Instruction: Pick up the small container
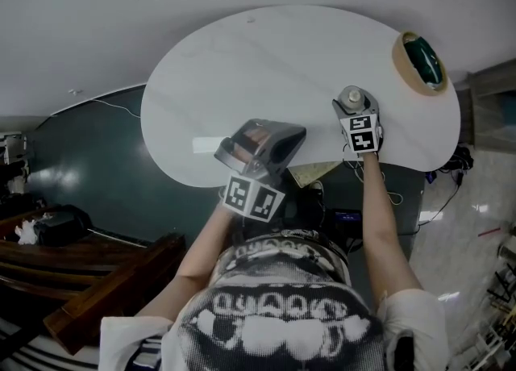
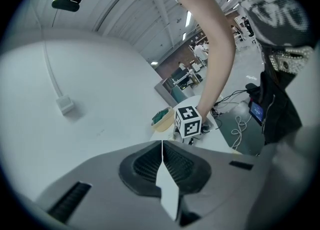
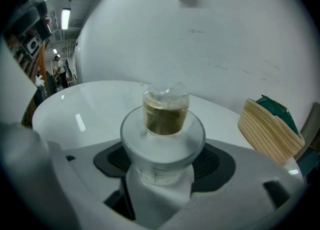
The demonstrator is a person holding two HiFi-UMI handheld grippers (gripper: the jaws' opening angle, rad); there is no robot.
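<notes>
The small container [image 3: 165, 115] is a clear jar with yellowish-brown contents and a wide pale collar. My right gripper [image 3: 161, 163] is shut on its lower part, one jaw on each side. In the head view the container [image 1: 352, 99] sits in the right gripper [image 1: 354, 108] over the right part of the white oval table [image 1: 242, 63]. Whether it touches the table I cannot tell. My left gripper [image 1: 260, 145] hovers at the table's near edge, and in its own view the left gripper [image 2: 162, 160] has its jaws pressed together with nothing between them.
A woven basket [image 1: 418, 63] with something green inside stands at the table's far right edge, close to the container, and the basket [image 3: 269, 126] shows at the right of the right gripper view. A cable with a small white box [image 2: 65, 105] runs down the wall.
</notes>
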